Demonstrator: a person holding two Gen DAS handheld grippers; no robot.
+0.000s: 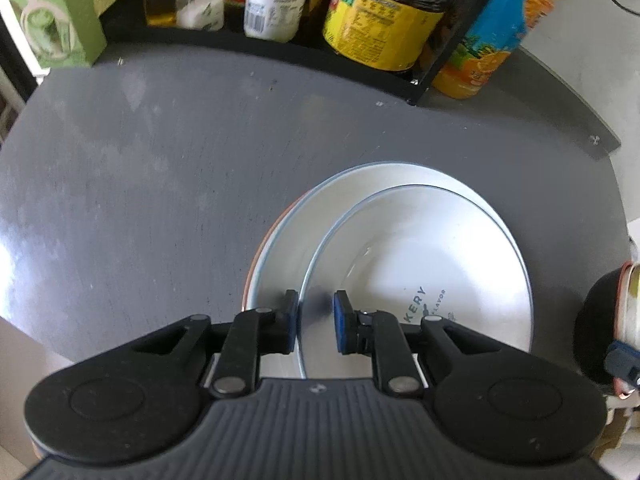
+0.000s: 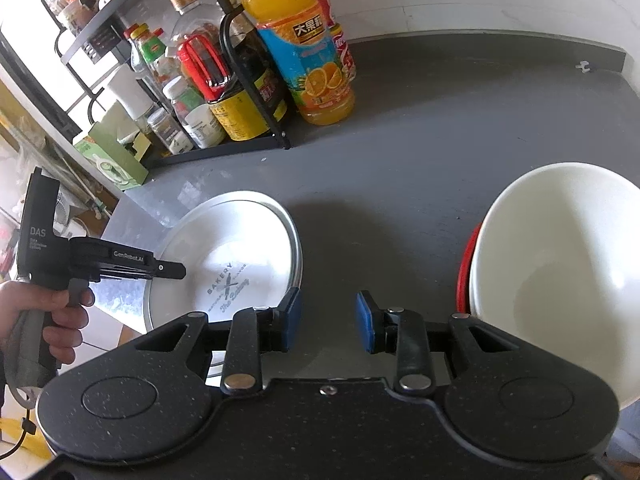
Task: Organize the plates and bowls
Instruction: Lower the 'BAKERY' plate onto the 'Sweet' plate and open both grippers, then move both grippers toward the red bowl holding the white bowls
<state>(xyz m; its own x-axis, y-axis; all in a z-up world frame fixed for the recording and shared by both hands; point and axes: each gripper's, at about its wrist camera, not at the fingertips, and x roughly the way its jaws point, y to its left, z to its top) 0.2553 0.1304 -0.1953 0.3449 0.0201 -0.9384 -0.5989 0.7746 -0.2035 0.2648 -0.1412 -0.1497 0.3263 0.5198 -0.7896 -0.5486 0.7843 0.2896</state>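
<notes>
Two white blue-rimmed plates lie stacked on the grey counter [image 1: 160, 168], the upper plate [image 1: 420, 264] printed "BAKERY" and shifted right on the lower plate [image 1: 280, 264]; an orange edge shows beneath. My left gripper [image 1: 317, 320] hovers at their near rim, open a little, with the upper plate's rim passing between the fingers and nothing clamped. From the right wrist, the plates [image 2: 240, 248] lie left, with the left gripper [image 2: 172, 270] over them, held by a hand [image 2: 40, 312]. My right gripper [image 2: 328, 322] is open over bare counter. A white bowl [image 2: 560, 260] sits in a red bowl [image 2: 466, 264] close on its right.
A black wire rack [image 2: 256, 80] packed with sauce bottles and jars stands at the back left, an orange juice bottle [image 2: 308, 52] beside it and a green box [image 2: 116, 156] at its left end. The counter [image 2: 480, 100] ends at a white wall behind.
</notes>
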